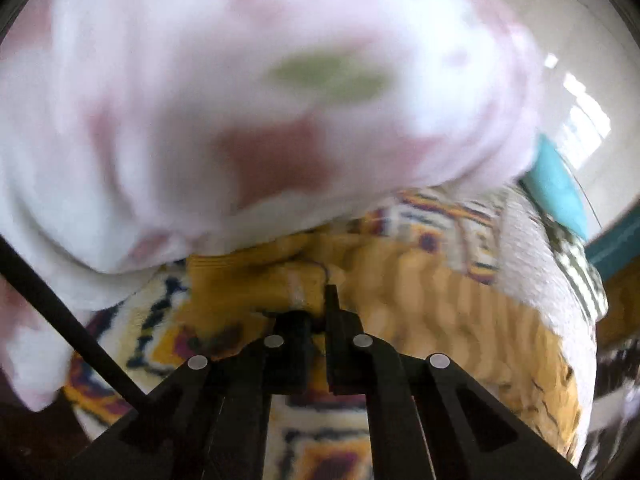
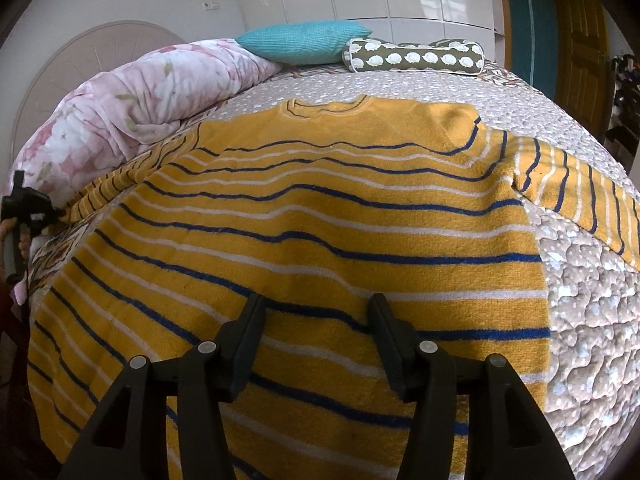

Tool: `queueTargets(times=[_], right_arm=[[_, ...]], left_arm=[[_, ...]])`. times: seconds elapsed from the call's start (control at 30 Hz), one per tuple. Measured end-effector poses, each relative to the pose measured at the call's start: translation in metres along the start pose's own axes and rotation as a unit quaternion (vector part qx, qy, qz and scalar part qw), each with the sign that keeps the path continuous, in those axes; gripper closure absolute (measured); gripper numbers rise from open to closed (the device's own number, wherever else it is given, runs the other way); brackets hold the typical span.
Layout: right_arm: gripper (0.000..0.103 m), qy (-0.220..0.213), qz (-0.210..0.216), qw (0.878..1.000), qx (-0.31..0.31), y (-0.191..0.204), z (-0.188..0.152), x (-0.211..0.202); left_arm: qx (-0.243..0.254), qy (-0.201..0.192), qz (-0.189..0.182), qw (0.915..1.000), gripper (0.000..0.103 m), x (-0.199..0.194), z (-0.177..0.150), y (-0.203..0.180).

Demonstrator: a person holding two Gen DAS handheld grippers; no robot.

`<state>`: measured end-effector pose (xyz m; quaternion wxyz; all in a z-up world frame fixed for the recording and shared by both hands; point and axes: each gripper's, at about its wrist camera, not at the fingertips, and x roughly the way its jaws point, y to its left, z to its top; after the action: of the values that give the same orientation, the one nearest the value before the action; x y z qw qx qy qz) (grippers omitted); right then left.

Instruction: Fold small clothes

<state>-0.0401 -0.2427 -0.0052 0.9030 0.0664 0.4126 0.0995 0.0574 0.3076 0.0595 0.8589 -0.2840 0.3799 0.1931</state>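
Note:
A yellow sweater [image 2: 320, 216] with blue and white stripes lies flat on the bed, collar away from me, one sleeve stretched to the right. My right gripper [image 2: 318, 312] is open, its fingers spread low over the sweater's lower part. My left gripper [image 1: 316, 312] has its jaws nearly together on the yellow sleeve cuff [image 1: 248, 280] at the sweater's left end. The left gripper also shows in the right wrist view [image 2: 32, 208] at the far left edge, at the end of the left sleeve. The left wrist view is blurred.
A pink floral comforter [image 2: 152, 92] is bunched at the bed's left side and fills the upper left wrist view [image 1: 260, 100]. A teal pillow [image 2: 304, 42] and an olive bolster [image 2: 412, 58] lie at the head. The quilted bedspread [image 2: 580, 280] shows at right.

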Motion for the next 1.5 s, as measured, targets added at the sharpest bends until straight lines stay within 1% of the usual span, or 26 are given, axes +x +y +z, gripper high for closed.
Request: queueTargets(times=[0.1, 0.17, 0.23, 0.27, 0.33, 0.37, 0.4, 0.43, 0.47, 0.5, 0.53, 0.57, 0.67, 0.8, 0.87, 0.93, 1.0, 1.03, 1.1, 1.17, 1.27, 1.3, 1.33, 1.43, 1.47, 1.5], right_arm=[[0.045, -0.002, 0.008, 1.000, 0.005, -0.002, 0.000, 0.000], [0.045, -0.004, 0.014, 1.000, 0.010, -0.004, 0.000, -0.001], [0.045, -0.007, 0.022, 1.000, 0.017, -0.006, -0.001, -0.002], [0.045, -0.008, 0.025, 0.999, 0.020, -0.007, -0.001, -0.002], [0.045, -0.010, 0.035, 0.999, 0.029, -0.010, -0.002, -0.003], [0.045, -0.011, 0.040, 0.999, 0.034, -0.012, -0.002, -0.004], [0.045, -0.012, 0.045, 0.998, 0.039, -0.014, -0.003, -0.004], [0.045, -0.013, 0.053, 0.998, 0.045, -0.016, -0.003, -0.004], [0.045, -0.014, 0.059, 0.997, 0.050, -0.019, -0.004, -0.005], [0.045, -0.015, 0.065, 0.996, 0.055, -0.021, -0.004, -0.005], [0.045, -0.016, 0.073, 0.995, 0.062, -0.023, -0.005, -0.005], [0.045, -0.017, 0.077, 0.995, 0.065, -0.024, -0.005, -0.006], [0.045, -0.020, 0.088, 0.993, 0.074, -0.028, -0.005, -0.006], [0.045, -0.021, 0.095, 0.992, 0.080, -0.029, -0.006, -0.006], [0.045, -0.021, 0.093, 0.992, 0.079, -0.029, -0.006, -0.007], [0.045, -0.014, 0.089, 0.993, 0.076, -0.028, -0.005, -0.007], [0.045, 0.006, 0.079, 0.994, 0.076, -0.025, 0.003, -0.014], [0.045, 0.004, 0.084, 0.993, 0.079, -0.024, 0.009, -0.020], [0.045, -0.025, 0.088, 0.993, 0.073, -0.017, 0.024, -0.037], [0.045, -0.046, 0.065, 0.996, 0.035, -0.001, 0.046, -0.043], [0.043, -0.023, 0.021, 0.999, -0.040, 0.028, 0.079, -0.013], [0.043, -0.015, 0.005, 0.998, -0.056, 0.034, 0.086, -0.001], [0.043, -0.004, -0.029, 0.997, -0.077, 0.043, 0.096, 0.020], [0.043, 0.026, -0.055, 0.994, -0.088, 0.050, 0.111, 0.060], [0.047, 0.033, -0.048, 0.995, -0.082, 0.047, 0.113, 0.065], [0.078, 0.040, -0.035, 0.996, -0.073, 0.044, 0.115, 0.068]], left_arm=[[0.053, -0.016, -0.051, 0.9972, 0.098, -0.033, -0.007, -0.055], [0.089, -0.016, -0.094, 0.9914, 0.098, -0.049, -0.016, -0.102], [0.132, -0.009, -0.145, 0.9806, 0.098, -0.064, -0.034, -0.158], [0.151, -0.001, -0.171, 0.9736, 0.098, -0.070, -0.046, -0.186], [0.194, 0.030, -0.232, 0.9528, 0.098, -0.078, -0.077, -0.246], [0.220, 0.055, -0.266, 0.9370, 0.098, -0.080, -0.098, -0.280], [0.234, 0.074, -0.285, 0.9266, 0.097, -0.082, -0.113, -0.299], [0.244, 0.094, -0.302, 0.9167, 0.093, -0.085, -0.129, -0.316], [0.250, 0.118, -0.322, 0.9054, 0.078, -0.088, -0.145, -0.333], [0.253, 0.129, -0.335, 0.8982, 0.058, -0.090, -0.155, -0.342], [0.257, 0.131, -0.346, 0.8927, 0.050, -0.096, -0.165, -0.347], [0.261, 0.125, -0.347, 0.8921, 0.040, -0.102, -0.170, -0.346], [0.293, 0.083, -0.319, 0.8975, 0.033, -0.122, -0.183, -0.327], [0.334, 0.015, -0.211, 0.9185, 0.025, -0.126, -0.193, -0.275], [0.346, -0.011, -0.158, 0.9246, 0.025, -0.124, -0.198, -0.245], [0.352, -0.025, -0.117, 0.9282, 0.025, -0.121, -0.206, -0.220], [0.349, -0.025, -0.090, 0.9324, 0.025, -0.117, -0.217, -0.194], [0.345, -0.022, -0.090, 0.9340, 0.025, -0.114, -0.220, -0.185], [0.339, -0.016, -0.091, 0.9363, 0.025, -0.109, -0.228, -0.173], [0.332, -0.013, -0.086, 0.9392, 0.025, -0.101, -0.235, -0.165], [0.312, 0.005, -0.076, 0.9470, 0.025, -0.091, -0.242, -0.157], [0.297, 0.021, -0.083, 0.9509, 0.025, -0.092, -0.242, -0.150], [0.286, 0.031, -0.094, 0.9531, 0.025, -0.094, -0.242, -0.146], [0.266, 0.043, -0.115, 0.9560, 0.025, -0.114, -0.241, -0.129], [0.264, 0.043, -0.117, 0.9563, 0.025, -0.122, -0.237, -0.122], [0.263, 0.041, -0.115, 0.9570, 0.025, -0.130, -0.234, -0.116]])
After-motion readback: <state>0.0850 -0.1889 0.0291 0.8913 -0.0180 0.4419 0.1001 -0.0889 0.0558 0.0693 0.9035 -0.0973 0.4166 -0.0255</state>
